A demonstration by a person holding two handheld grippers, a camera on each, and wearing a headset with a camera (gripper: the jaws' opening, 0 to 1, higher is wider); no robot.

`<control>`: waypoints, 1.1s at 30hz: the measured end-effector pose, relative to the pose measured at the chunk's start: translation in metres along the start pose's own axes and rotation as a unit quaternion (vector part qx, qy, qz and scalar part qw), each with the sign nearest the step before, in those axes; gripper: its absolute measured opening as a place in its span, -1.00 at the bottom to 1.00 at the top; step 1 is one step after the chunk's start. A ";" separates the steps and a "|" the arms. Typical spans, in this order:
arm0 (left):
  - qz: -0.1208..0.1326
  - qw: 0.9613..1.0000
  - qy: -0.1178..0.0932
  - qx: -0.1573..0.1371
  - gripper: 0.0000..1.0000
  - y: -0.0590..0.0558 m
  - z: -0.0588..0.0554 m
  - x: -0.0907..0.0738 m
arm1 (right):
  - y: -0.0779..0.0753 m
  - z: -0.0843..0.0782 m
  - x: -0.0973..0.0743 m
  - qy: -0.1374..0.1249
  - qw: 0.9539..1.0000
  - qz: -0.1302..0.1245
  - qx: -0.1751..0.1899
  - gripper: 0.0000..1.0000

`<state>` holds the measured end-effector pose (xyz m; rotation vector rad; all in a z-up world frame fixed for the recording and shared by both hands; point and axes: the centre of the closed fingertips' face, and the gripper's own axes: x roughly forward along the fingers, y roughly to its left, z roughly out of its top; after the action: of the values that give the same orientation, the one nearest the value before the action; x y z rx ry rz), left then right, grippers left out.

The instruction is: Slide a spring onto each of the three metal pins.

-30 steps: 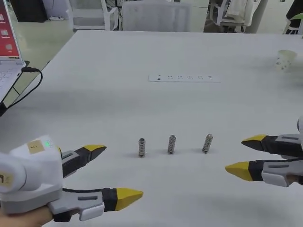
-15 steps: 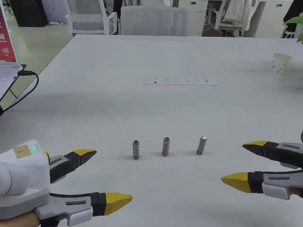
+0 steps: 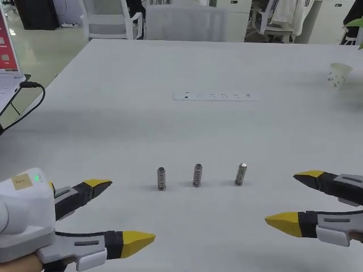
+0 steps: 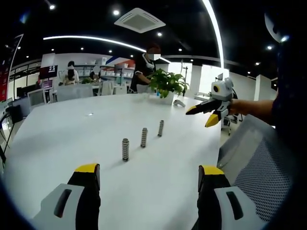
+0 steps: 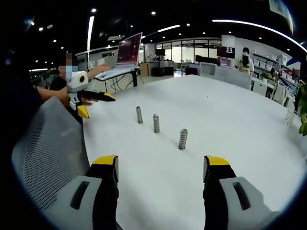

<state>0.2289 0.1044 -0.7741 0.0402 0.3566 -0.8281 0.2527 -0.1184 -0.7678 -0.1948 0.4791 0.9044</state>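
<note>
Three metal pins stand upright in a row on the white table, each with a spring around it: the left pin point(image 3: 161, 178), the middle pin point(image 3: 197, 175) and the right pin point(image 3: 241, 174). The same row shows in the left gripper view point(image 4: 125, 149) and the right gripper view point(image 5: 183, 139). My left gripper point(image 3: 118, 211) is open at the near left, well short of the pins, with nothing between its yellow fingertips. At the near right my right gripper point(image 3: 295, 199) is open and holds nothing, apart from the pins.
A white power strip point(image 3: 216, 96) lies farther back on the table. A paper cup point(image 3: 339, 75) is at the far right. A laptop point(image 3: 7, 62) with a black cable point(image 3: 28, 107) sits at the left edge. Chairs stand beyond the far edge.
Both grippers have drawn back a little toward me and away from the pins. The head camera has shifted slightly. The pins and springs have not moved.
</note>
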 end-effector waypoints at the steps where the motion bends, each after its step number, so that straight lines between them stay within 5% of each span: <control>1: 0.000 1.000 0.001 0.000 0.62 0.000 0.000 0.000 | 0.000 0.000 0.000 0.000 1.000 0.000 0.001 0.43; 33: 0.001 1.000 0.008 -0.004 0.62 -0.001 -0.003 -0.001 | -0.001 -0.003 -0.003 0.001 1.000 -0.003 0.006 0.46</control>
<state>0.2262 0.1049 -0.7769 0.0403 0.3742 -0.8245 0.2511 -0.1215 -0.7688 -0.1872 0.4850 0.8947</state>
